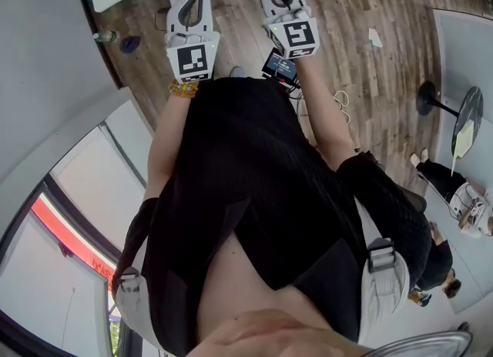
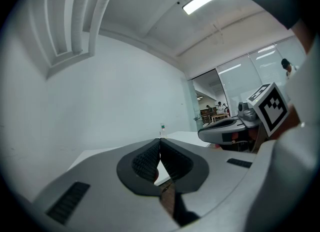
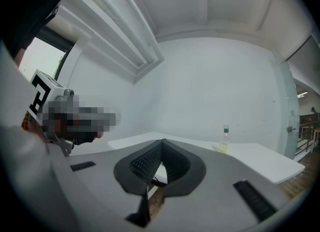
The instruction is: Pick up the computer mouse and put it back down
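L gripper (image 2: 160,142) & R gripper (image 3: 162,142) sitting shut, empty | mouse not showing | risk: reaching in closed, bumping bottle (image 3: 224,140) on far table (image 3: 265,161)

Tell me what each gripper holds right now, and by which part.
Nothing is held. The grey left gripper and the grey right gripper each have their jaws closed together, with nothing between them.

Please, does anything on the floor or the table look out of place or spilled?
Only one small thing: a white scrap, perhaps paper, lies alone on the brown wooden floor, as if dropped. The small clear bottle with pale yellow liquid stands upright on the white table. Nothing looks spilled.
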Motion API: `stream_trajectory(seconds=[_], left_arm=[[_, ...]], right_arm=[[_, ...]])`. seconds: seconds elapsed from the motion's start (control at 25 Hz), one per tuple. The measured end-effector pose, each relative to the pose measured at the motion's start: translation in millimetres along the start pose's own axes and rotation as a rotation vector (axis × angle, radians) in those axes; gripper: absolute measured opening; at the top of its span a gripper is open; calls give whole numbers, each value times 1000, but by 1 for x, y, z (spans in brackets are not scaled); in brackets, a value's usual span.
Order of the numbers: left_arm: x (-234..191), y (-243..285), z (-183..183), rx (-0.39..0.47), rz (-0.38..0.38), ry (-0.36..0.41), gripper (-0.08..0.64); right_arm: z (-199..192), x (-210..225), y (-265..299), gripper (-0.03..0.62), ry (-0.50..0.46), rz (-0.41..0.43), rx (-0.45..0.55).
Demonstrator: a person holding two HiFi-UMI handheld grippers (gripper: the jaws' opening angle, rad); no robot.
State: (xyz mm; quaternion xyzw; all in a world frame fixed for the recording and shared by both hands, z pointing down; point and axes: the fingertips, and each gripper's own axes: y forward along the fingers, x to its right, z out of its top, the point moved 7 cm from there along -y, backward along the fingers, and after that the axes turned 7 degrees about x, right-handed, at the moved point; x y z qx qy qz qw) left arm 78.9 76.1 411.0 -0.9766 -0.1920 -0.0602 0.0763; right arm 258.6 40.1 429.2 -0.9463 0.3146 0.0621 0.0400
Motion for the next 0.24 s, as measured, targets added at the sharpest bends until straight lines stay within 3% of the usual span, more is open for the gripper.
stream_trajectory(seconds=[0.24], left_arm=[[15, -16, 1, 7, 10, 11, 14]], right_arm=[[1, -3, -18, 25, -4, 6, 27]])
